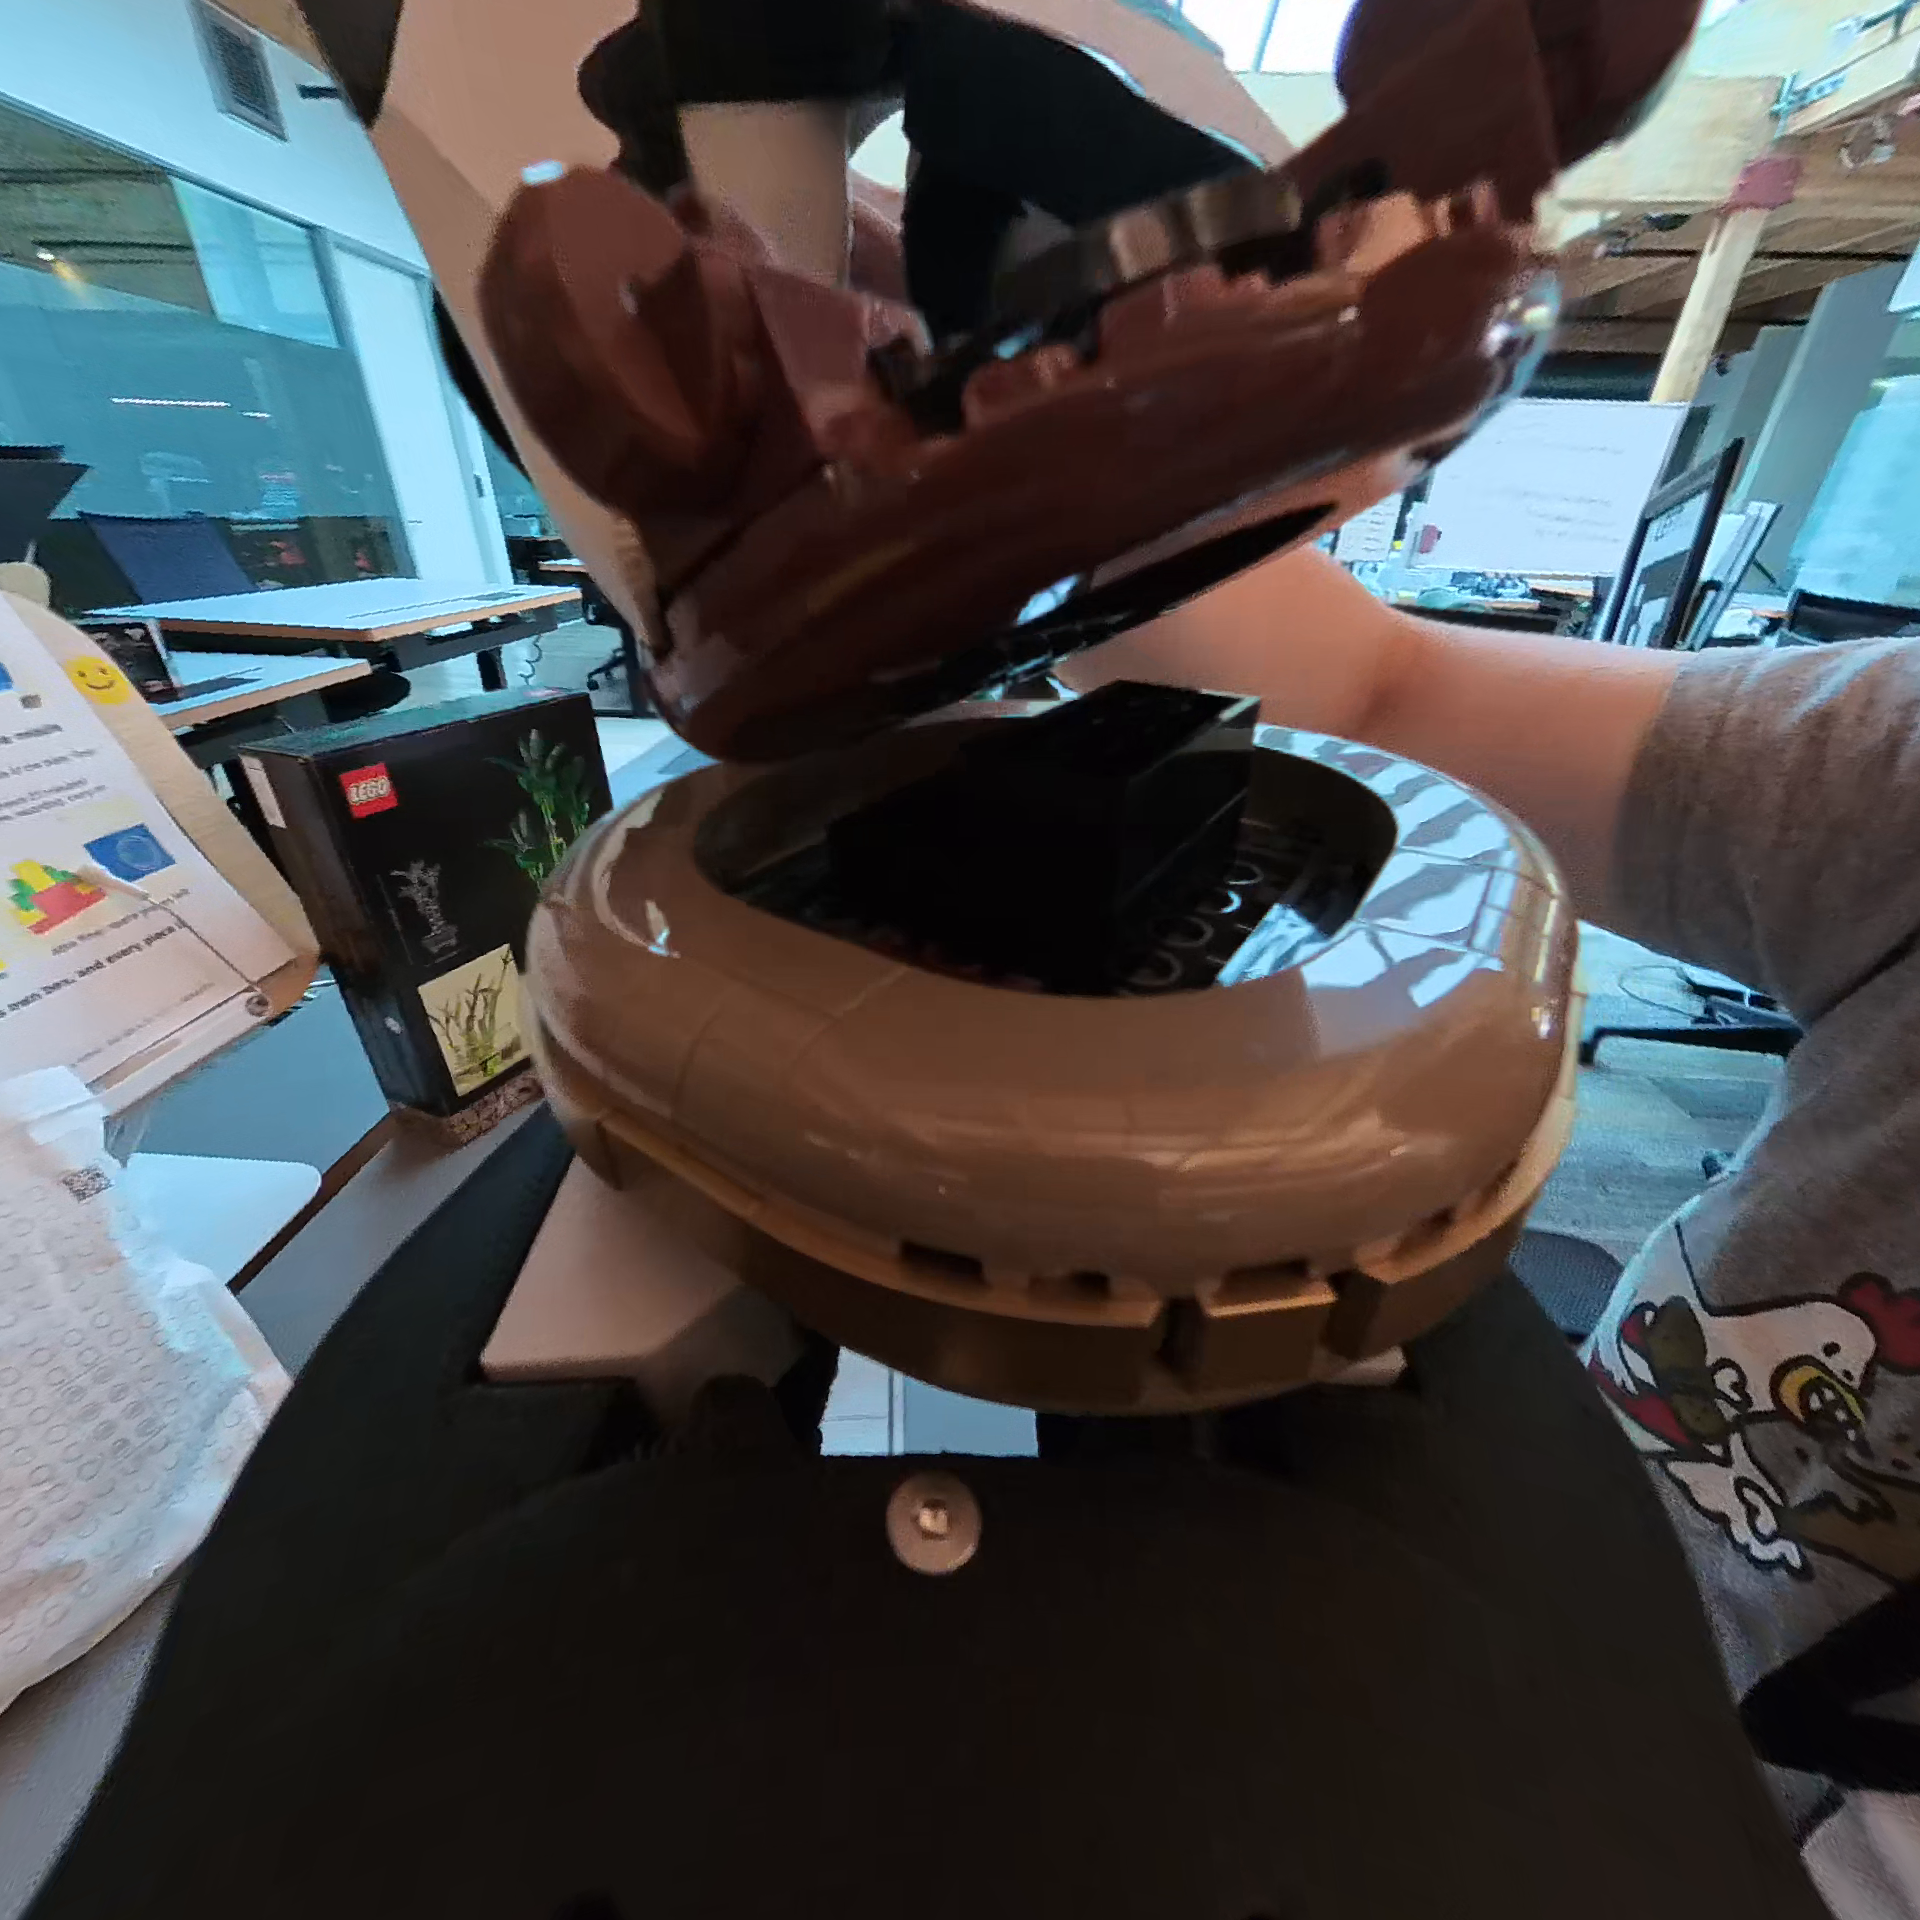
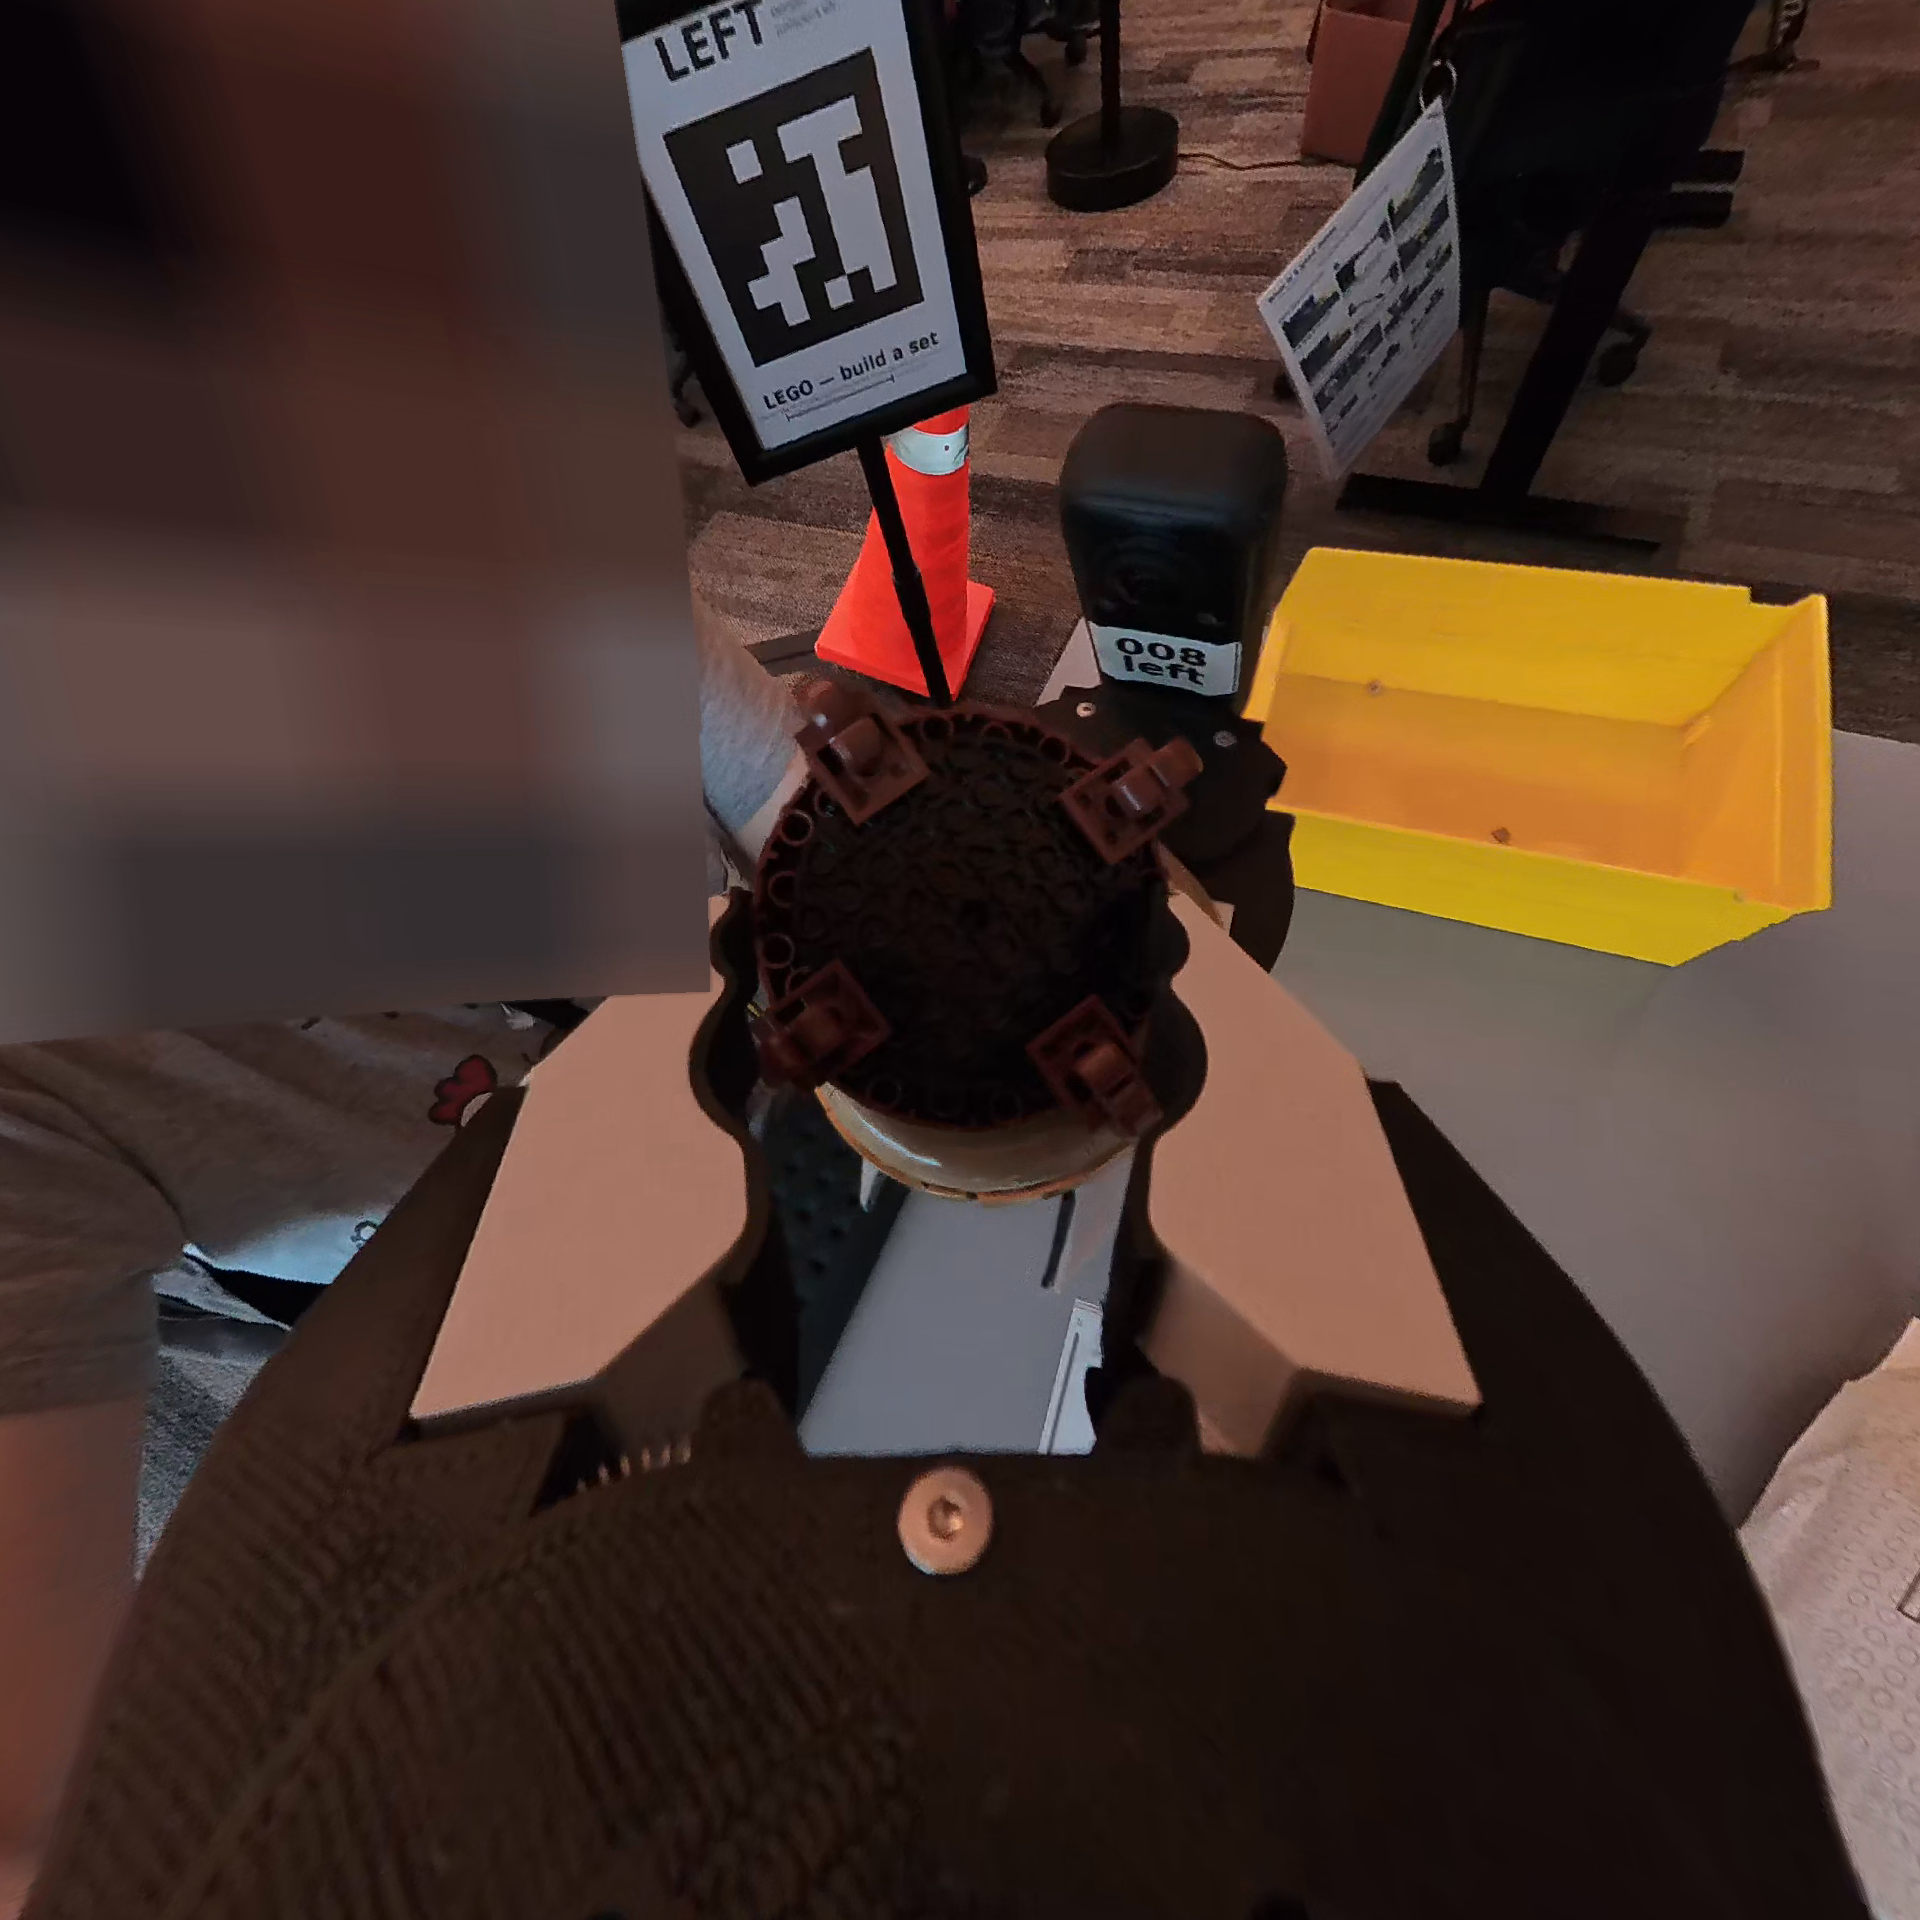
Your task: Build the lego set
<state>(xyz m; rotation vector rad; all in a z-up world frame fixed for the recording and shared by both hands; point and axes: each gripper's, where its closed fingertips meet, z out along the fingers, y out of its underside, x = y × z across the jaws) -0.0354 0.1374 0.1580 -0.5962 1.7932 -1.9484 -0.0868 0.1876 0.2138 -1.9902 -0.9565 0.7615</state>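
My left gripper (image 1: 997, 1382) is shut on a round tan Lego pot (image 1: 1039, 1091) and holds it by its lower rim. The pot's open top shows a black brick core (image 1: 1081, 790). My right gripper (image 1: 935, 156) holds a round brown Lego disc (image 1: 1039, 499) tilted just above the pot, its left edge nearly touching the pot's rim. In the right wrist view my right gripper (image 2: 956, 997) is shut on the brown disc (image 2: 956, 914), which shows a studded face with several brown clip pieces. The tan pot (image 2: 966, 1153) peeks out below it. The left gripper's black body (image 2: 1169, 582) is behind.
A black Lego box (image 1: 436, 894), an instruction sheet (image 1: 104, 862) and a plastic bag (image 1: 104, 1403) lie to the left. A yellow bin (image 2: 1538, 748) stands on the grey table at right. A sign on a stand (image 2: 810, 229) and an orange cone (image 2: 925, 561) stand beyond. A person's arm (image 1: 1558, 748) is close by. My hands' fingertips stand some 8 centimeters from each other.
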